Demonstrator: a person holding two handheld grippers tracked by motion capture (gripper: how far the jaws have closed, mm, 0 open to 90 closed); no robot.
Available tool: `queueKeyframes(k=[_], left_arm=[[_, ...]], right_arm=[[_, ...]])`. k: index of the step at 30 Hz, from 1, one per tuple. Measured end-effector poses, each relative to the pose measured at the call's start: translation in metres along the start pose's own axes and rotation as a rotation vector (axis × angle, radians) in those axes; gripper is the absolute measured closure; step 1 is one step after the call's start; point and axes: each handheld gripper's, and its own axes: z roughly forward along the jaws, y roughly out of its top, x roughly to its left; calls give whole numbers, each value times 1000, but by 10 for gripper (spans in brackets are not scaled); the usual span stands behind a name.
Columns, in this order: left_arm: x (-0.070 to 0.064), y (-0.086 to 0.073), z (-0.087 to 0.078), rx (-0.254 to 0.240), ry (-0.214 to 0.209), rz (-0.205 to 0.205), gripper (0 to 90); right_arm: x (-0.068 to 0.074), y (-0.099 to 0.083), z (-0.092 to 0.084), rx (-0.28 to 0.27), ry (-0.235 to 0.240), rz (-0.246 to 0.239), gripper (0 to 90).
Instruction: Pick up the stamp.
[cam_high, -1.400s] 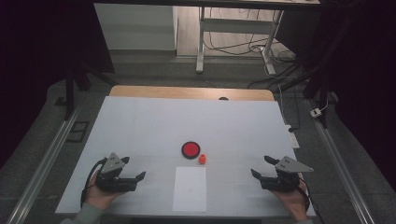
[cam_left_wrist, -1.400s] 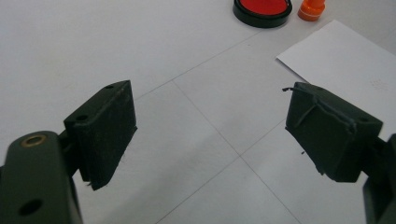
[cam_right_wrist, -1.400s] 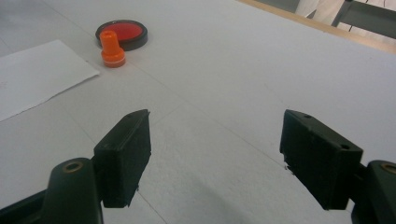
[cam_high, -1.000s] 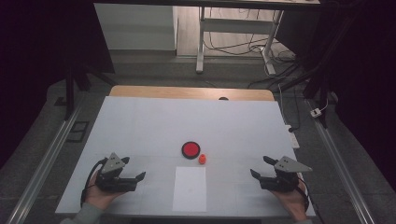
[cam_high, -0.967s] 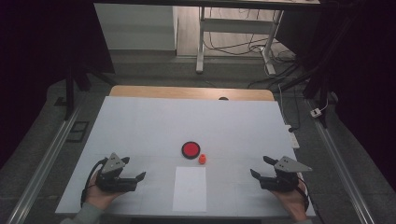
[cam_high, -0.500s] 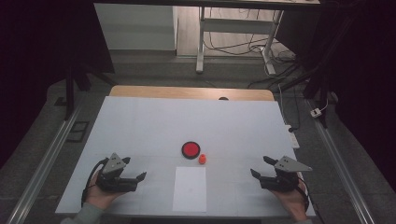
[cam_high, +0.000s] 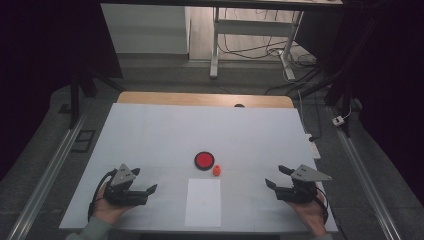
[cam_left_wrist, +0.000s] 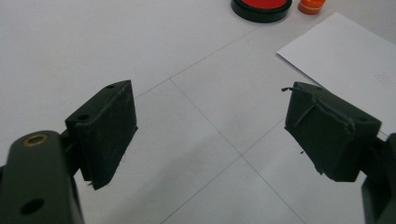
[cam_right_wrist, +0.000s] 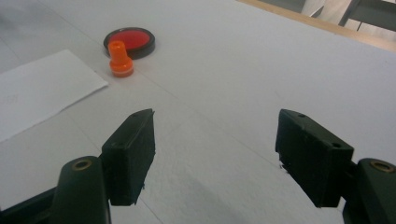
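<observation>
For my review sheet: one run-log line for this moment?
left gripper open, idle | right gripper open, idle | orange stamp upright beside red ink pad | paper untouched

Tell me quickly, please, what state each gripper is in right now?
Left gripper: open, fingers wide apart, holding nothing.
Right gripper: open, fingers wide apart, holding nothing.

Your left tongs (cam_high: 145, 192) are matt black, with a brass-coloured rivet on one arm and a grey plate on top; your right tongs (cam_high: 275, 178) wear the same black, brass and grey; the flat surface (cam_high: 165, 135) under them is pale grey-white, ruled with thin darker grid lines, and edged in light wood at the far side; the round ink pad (cam_high: 204, 160) shows bright red inside a black rim; the small plastic stamp (cam_high: 216, 170) beside it is orange; the plain paper sheet (cam_high: 203, 202) is white, with a faint reddish mark.
</observation>
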Motion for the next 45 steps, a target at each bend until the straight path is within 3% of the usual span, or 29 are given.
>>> queueKeyframes(k=[45], left_arm=[[0, 0, 6, 15, -8, 20, 167]], right_arm=[[43, 33, 57, 29, 124, -68, 304]])
